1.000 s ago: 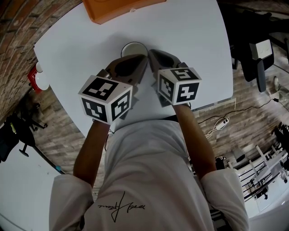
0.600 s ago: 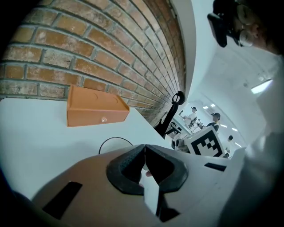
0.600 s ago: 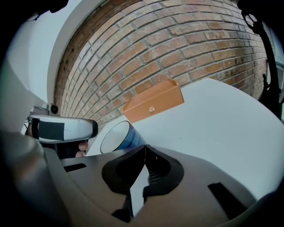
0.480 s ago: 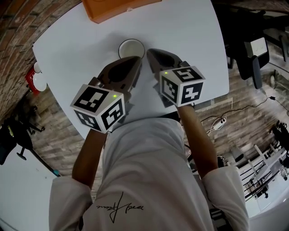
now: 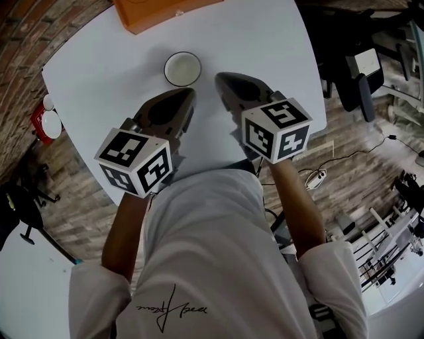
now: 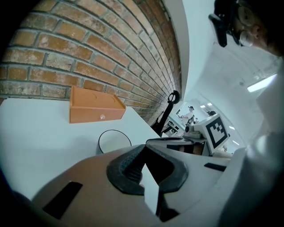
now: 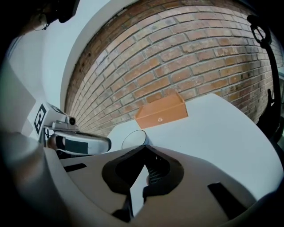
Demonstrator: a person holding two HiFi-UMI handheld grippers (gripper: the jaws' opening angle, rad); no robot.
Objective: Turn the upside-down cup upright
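Observation:
The cup stands on the white table, showing a round white face ringed by a dark rim; which way up it is I cannot tell. It also appears in the left gripper view, cup, and in the right gripper view, cup. My left gripper is shut and empty, its tip a short way nearer than the cup. My right gripper is shut too, just right of the cup and apart from it. The closed tips show as left gripper and right gripper.
An orange drawer box sits at the table's far edge against the brick wall, beyond the cup. A red object lies off the table's left side. Dark office chairs stand on the wood floor to the right.
Both grippers have drawn back from the cup toward the person. The left tip overlapped the cup before; now the whole cup shows, standing apart from both grippers.

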